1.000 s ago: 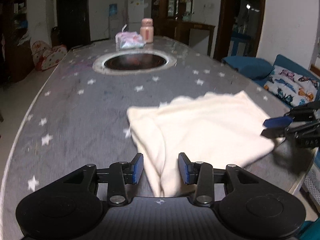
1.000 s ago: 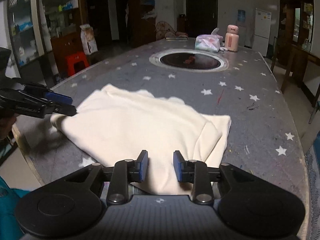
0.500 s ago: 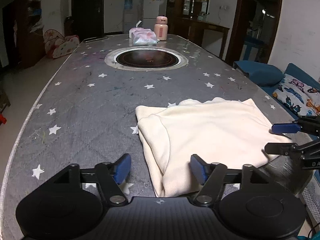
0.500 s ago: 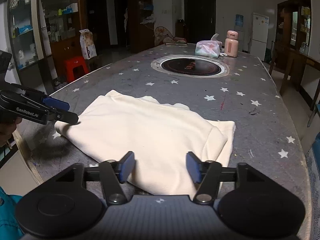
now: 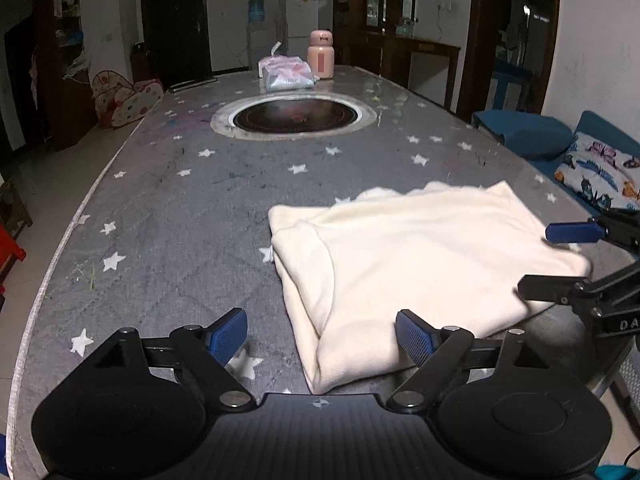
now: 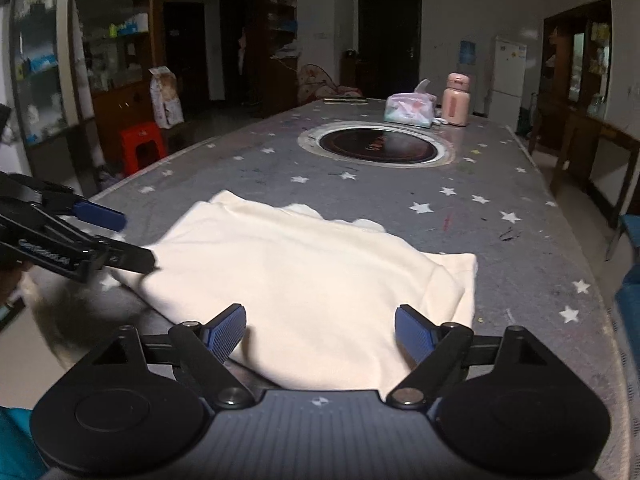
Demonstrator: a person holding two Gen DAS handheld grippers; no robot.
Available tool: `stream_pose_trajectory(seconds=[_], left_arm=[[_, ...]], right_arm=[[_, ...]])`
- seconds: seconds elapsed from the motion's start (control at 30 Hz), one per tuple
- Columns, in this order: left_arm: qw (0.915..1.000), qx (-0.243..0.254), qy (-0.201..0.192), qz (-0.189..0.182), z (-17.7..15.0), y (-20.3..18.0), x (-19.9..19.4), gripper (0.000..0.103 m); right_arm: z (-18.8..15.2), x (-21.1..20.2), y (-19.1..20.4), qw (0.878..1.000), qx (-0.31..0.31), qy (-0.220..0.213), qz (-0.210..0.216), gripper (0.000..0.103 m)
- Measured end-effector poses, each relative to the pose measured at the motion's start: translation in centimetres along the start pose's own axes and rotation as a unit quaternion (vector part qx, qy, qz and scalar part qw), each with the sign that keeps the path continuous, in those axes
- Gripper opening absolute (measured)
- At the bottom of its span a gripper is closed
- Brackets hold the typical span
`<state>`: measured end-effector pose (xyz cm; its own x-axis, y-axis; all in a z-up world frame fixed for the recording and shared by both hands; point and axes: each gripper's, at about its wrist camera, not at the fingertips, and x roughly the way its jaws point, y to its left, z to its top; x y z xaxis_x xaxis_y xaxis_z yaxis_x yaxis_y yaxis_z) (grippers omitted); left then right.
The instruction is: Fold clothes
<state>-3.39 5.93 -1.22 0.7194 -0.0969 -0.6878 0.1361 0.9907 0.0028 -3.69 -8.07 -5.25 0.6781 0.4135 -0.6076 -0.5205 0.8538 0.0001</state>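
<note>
- Lying folded on the star-patterned table (image 5: pixel 168 216), the cream garment (image 5: pixel 416 264) is sitting near its front edge.
- Left gripper (image 5: pixel 320 336) is hovering spread wide, holding nothing.
- Right gripper (image 6: pixel 320 334) is hovering likewise, empty.

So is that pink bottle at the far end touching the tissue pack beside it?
Cannot tell. In the left wrist view the pink bottle overlaps the tissue pack; in the right wrist view they sit close, but neither shows contact or a gap plainly.
</note>
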Motion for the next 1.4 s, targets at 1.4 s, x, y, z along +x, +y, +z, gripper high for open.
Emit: stream_pose_trajectory(seconds=[1.4], left_arm=[[0.9968, 0.075, 0.002, -0.029, 1.1, -4.5, 2.6, 0.086]], right_arm=[[-1.4, -0.1, -1.8, 0.998, -0.015, 0.017, -0.054, 0.09]])
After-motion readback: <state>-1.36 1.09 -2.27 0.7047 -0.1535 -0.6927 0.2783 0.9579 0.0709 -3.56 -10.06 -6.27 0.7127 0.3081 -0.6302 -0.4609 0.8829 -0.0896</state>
